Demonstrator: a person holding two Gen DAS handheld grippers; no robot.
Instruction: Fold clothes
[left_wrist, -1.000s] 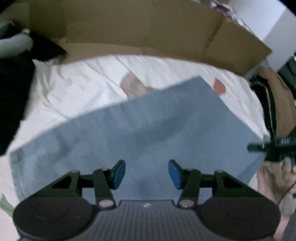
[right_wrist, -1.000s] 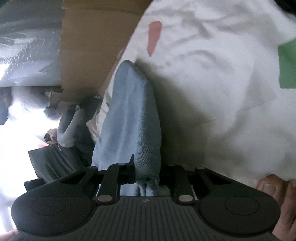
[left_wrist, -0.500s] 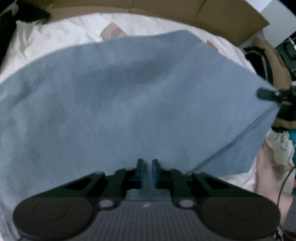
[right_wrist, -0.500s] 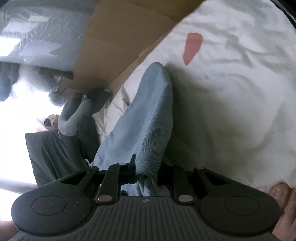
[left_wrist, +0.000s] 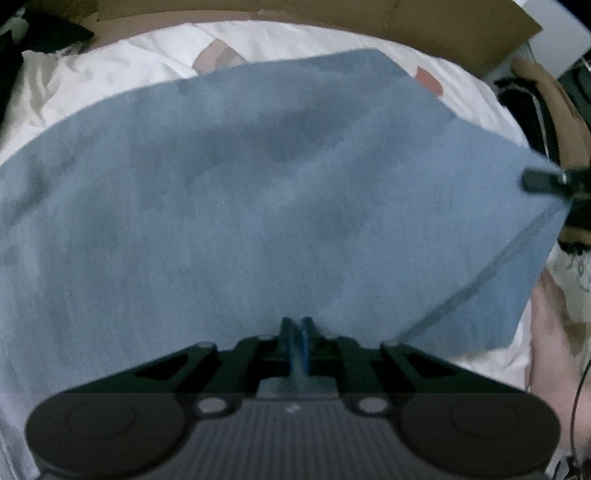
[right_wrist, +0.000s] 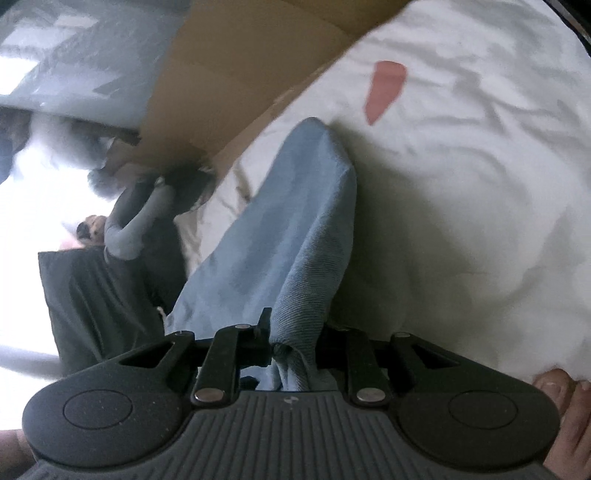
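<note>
A second earlier my left gripper (left_wrist: 296, 325) had its blue pads wide apart above the blue cloth (left_wrist: 258, 206); by this moment they had snapped closed on the near edge of it, with just a thin fold pinched between them. The cloth also filled way more of the left view than before, since I'd dropped down close to it. My right gripper (right_wrist: 295, 332) had a bunched corner of the same cloth (right_wrist: 288, 236) clamped a second ago. Its jaws had just been opening a little, but the fabric was still wedged between them and the pads still looked pressed on it. That corner was lifted off the white sheet (right_wrist: 461, 192), so the cloth rose in a ridge from the bed up into my fingers.

Counting stuff: one blue cloth, two grippers, both on it. One white sheet with two reddish patches (left_wrist: 428, 79) visible in the left view and one in the right. One cardboard wall (left_wrist: 406, 22) along the far side of the bed. One bare foot (right_wrist: 569, 406) at the lower right edge.
</note>
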